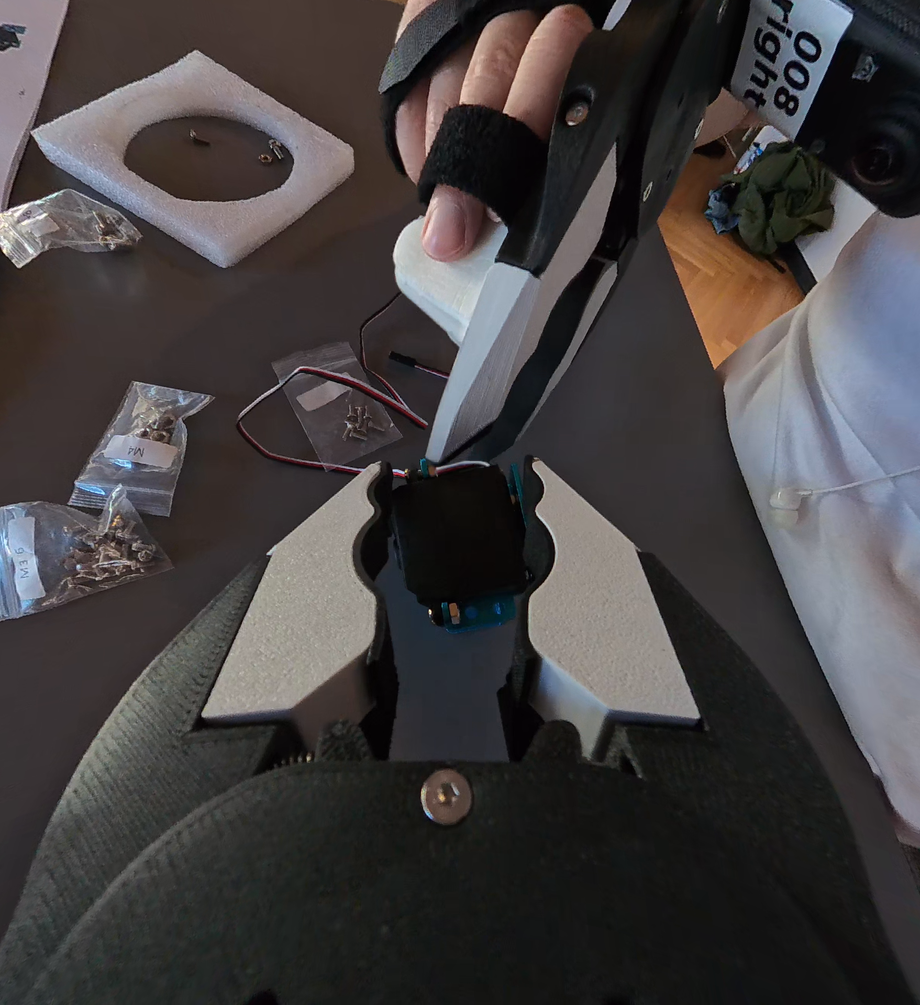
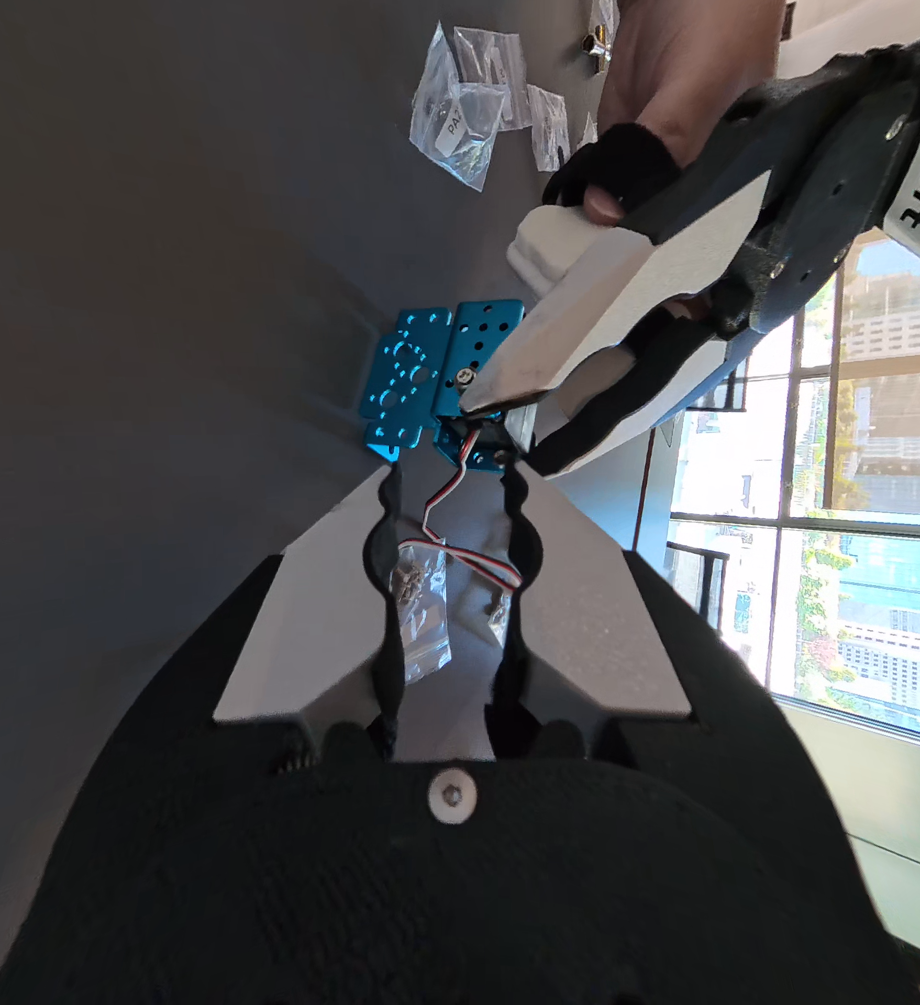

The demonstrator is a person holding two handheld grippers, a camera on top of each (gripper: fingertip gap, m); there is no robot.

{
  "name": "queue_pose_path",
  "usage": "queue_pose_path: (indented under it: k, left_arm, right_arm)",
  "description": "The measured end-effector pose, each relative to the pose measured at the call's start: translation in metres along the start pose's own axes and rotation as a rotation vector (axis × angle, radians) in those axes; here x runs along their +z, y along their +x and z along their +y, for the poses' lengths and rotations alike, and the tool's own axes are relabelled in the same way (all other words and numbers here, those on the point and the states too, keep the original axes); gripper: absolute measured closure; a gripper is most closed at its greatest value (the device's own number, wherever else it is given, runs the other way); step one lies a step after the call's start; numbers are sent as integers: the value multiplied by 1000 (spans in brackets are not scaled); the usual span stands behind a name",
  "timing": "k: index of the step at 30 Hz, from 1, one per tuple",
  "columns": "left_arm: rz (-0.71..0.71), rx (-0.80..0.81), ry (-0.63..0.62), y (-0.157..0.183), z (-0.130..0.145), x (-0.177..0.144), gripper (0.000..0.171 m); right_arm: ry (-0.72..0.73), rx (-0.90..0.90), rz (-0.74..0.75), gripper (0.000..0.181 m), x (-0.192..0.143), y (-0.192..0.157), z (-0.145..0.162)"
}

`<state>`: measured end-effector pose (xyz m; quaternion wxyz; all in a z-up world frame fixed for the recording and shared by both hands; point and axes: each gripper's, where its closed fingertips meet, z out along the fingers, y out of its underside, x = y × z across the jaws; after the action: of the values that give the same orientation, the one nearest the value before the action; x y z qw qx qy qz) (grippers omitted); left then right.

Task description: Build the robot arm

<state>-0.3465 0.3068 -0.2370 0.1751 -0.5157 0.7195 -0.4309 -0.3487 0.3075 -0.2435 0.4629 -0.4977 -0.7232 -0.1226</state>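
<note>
Black servo, seated in a blue bracket, is clamped between the fingers of the left claw just above the dark table, near the edge by the person's white shirt. The right claw stands with its jaws apart, gripping nothing, tips just beside the servo's striped wire. 4 clear bags of screws and a white foam frame lie farther in from that edge.

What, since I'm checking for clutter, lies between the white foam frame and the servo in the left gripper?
In the left wrist view, a clear bag of screws and a striped wire lie there.
</note>
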Motion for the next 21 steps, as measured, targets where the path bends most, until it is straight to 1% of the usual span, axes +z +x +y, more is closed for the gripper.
queue_pose_path:
  k: [1, 4, 8, 11, 14, 15, 16, 18, 20, 21]
  left_arm:
    - [0, 1, 0, 0, 0, 0, 123]
    - [0, 2, 1, 0, 0, 0, 123]
    - [1, 3, 1, 0, 0, 1, 123]
    - [1, 2, 1, -1, 0, 1, 123]
    - [2, -1, 3, -1, 0, 1, 123]
    - [1, 0, 4, -1, 0, 1, 123]
    - [1, 0, 6, -1, 0, 1, 123]
    - [3, -4, 13, -1, 0, 1, 123]
    - [5, -7, 17, -2, 0, 1, 123]
    - [5, -5, 17, -2, 0, 1, 123]
  right_arm:
    - [-9, 4, -10, 149, -1, -2, 2]
    - [-5, 10, 19, 149, -4, 2, 2]
    - [14, 6, 24, 142, -3, 5, -5]
    - [-9, -7, 5, 139, 2, 0, -2]
    - [-12, 4, 1, 137, 0, -3, -1]
    - [-16, 4, -23, 152, -2, -7, 1]
    - [-17, 0, -16, 153, -3, -8, 1]
    - [-25, 11, 5, 151, -4, -5, 3]
    - [-17, 36, 24, 143, -3, -1, 2]
    - [-13, 40, 25, 143, -3, -1, 1]
